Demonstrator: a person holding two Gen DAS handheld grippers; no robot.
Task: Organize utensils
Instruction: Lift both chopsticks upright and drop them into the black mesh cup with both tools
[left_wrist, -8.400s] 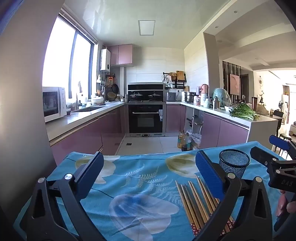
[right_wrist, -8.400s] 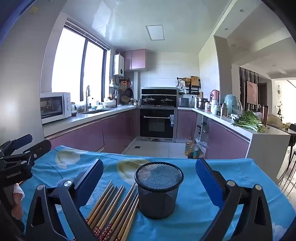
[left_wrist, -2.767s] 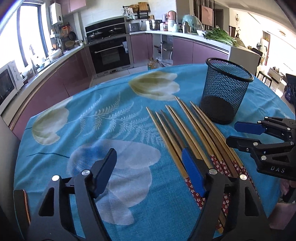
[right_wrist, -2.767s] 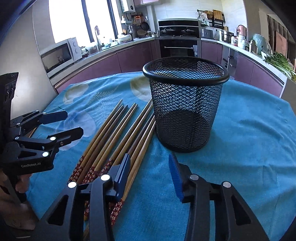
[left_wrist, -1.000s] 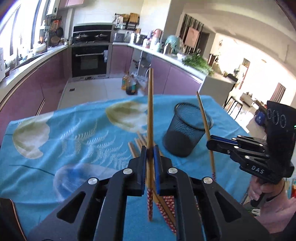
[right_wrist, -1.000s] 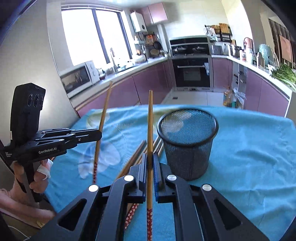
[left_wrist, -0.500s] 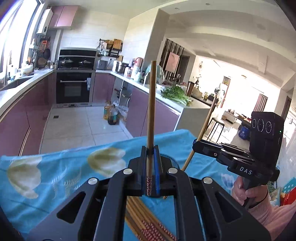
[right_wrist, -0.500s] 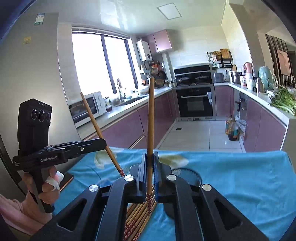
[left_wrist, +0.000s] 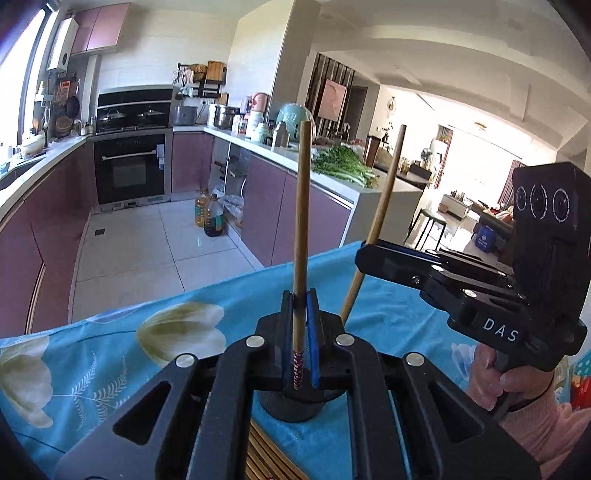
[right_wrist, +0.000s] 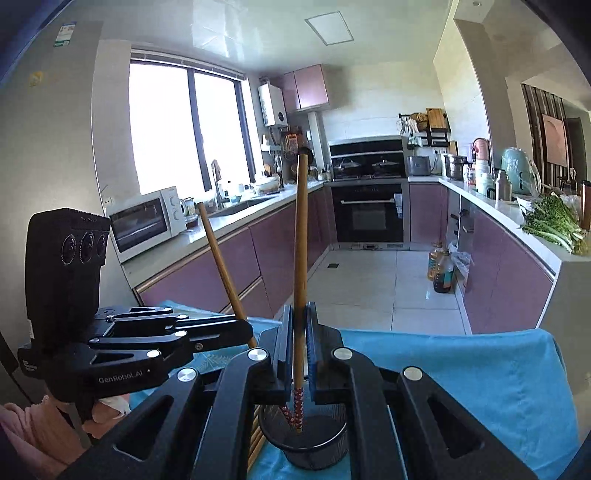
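I have one chopstick in each gripper, and both patterned ends are down over the mesh cup (right_wrist: 308, 441) on the blue-clothed desk (right_wrist: 480, 373). The left gripper (left_wrist: 300, 321) has its jaws closed tight on the left chopstick (left_wrist: 302, 229), which stands close to upright in its own view. The right gripper (right_wrist: 298, 334) is likewise clamped on the right chopstick (right_wrist: 300, 258). In the right wrist view both red-patterned tips show inside the cup's rim, the left one coming in at a slant from the side and crossing toward mine.

To do this drop well, I judge I should lower each stick a bit further so the tip is well below the rim before letting go; a release from high up would let the stick bounce or tip the light cup. I would open one pair of jaws at a time, the slanted left stick first, so the two do not knock each other. I must keep the grippers from touching, since they sit just beside each other over the cup.

The remaining chopsticks (left_wrist: 266, 458) lie on the desk beside the cup, partly hidden under the gripper bodies.
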